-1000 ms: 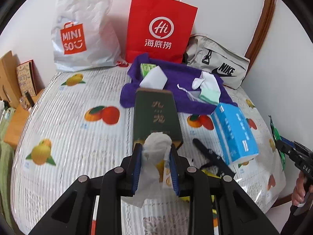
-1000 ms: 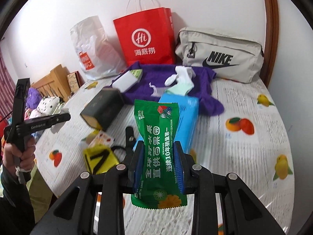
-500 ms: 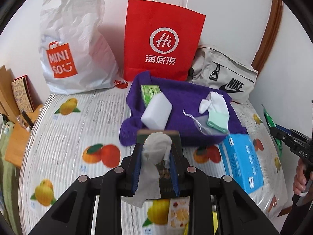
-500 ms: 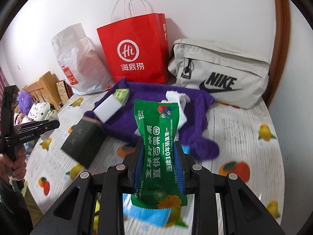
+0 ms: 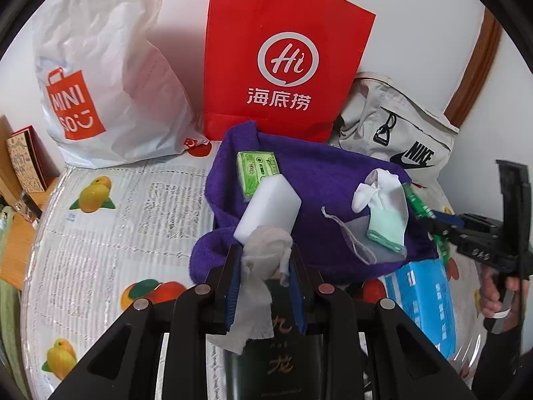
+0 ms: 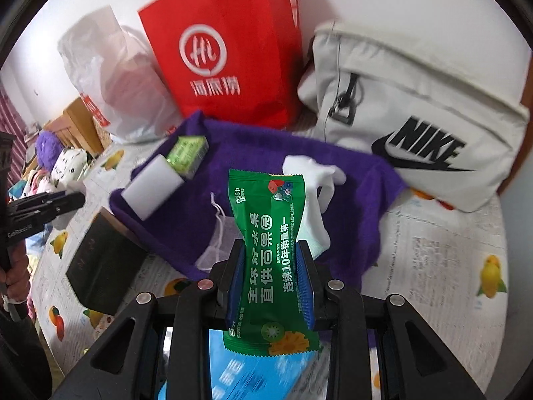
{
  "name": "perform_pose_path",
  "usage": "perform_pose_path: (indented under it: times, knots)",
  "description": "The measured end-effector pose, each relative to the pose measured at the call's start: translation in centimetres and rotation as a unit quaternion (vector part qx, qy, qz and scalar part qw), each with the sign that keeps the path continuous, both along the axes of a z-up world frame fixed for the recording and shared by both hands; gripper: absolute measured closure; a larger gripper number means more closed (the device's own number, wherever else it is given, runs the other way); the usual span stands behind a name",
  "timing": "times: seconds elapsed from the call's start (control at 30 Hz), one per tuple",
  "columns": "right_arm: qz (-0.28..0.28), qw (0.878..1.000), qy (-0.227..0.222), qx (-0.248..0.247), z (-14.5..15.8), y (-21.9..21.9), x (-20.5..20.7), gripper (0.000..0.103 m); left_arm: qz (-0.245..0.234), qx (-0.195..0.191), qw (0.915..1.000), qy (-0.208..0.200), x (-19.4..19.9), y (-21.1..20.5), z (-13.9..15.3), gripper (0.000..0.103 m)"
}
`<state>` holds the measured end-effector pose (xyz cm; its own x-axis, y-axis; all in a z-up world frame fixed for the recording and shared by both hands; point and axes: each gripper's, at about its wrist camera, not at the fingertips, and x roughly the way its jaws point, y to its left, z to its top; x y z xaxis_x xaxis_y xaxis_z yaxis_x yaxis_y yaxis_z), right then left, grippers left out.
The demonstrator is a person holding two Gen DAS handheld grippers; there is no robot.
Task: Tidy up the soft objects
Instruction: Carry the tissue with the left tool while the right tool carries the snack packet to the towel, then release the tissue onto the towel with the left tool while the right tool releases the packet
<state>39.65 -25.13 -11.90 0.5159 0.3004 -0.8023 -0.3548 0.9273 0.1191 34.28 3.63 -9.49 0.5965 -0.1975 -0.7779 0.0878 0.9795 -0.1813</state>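
Crumpled white tissue [image 5: 263,260] is pinched in the left tool [image 5: 265,286], its loose tail hanging down toward the camera, above the near edge of the purple towel [image 5: 319,180]. The right tool [image 6: 270,286] grips a green snack packet [image 6: 269,253] at its waist, long axis running away from the camera, top end pointing at the towel. On the towel lie a white sponge block [image 5: 266,208], a green packet [image 5: 258,168] and a white sock [image 5: 386,213]. Beyond stand a red paper bag [image 5: 283,56] and a grey Nike bag [image 6: 419,116].
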Motion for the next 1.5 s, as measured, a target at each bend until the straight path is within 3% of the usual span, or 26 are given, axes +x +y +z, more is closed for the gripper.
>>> perform_pose_path:
  times: [0.6, 0.8, 0.87, 0.93, 1.33, 1.43, 1.5]
  knots:
    - [0.034, 0.998, 0.039, -0.037, -4.5, 0.2, 5.2, 0.072, -0.008, -0.015, 0.9993, 0.033, 6.2, -3.8, -1.6, 0.078]
    - [0.057, 0.997, 0.044, -0.03, -5.0, 0.0, 5.4, 0.066, -0.025, -0.017, 0.9987, 0.04, 9.2, -5.9, -2.0, 0.078]
    - [0.062, 0.997, 0.042, -0.017, -4.6, -0.3, 5.0, 0.057, -0.028, -0.021, 0.9985, 0.042, 10.0, -6.4, -2.1, 0.078]
    - [0.067, 0.997, 0.035, -0.008, -4.2, -0.6, 4.7, 0.042, -0.028, -0.017, 0.9984, 0.045, 10.8, -7.0, -2.4, 0.077]
    - [0.055, 0.998, -0.003, 0.008, -2.0, -2.1, 1.4, 0.04, -0.025, -0.02, 0.9975, 0.063, 13.0, -7.7, -4.2, 0.077]
    - [0.041, 0.999, -0.002, 0.018, -1.9, -2.7, 1.0, 0.04, -0.024, -0.025, 0.9974, 0.063, 13.1, -7.7, -4.3, 0.071]
    - [0.033, 0.999, -0.001, 0.019, -1.7, -3.0, 0.6, 0.04, -0.02, -0.029, 0.9974, 0.063, 13.0, -7.7, -4.2, 0.055]
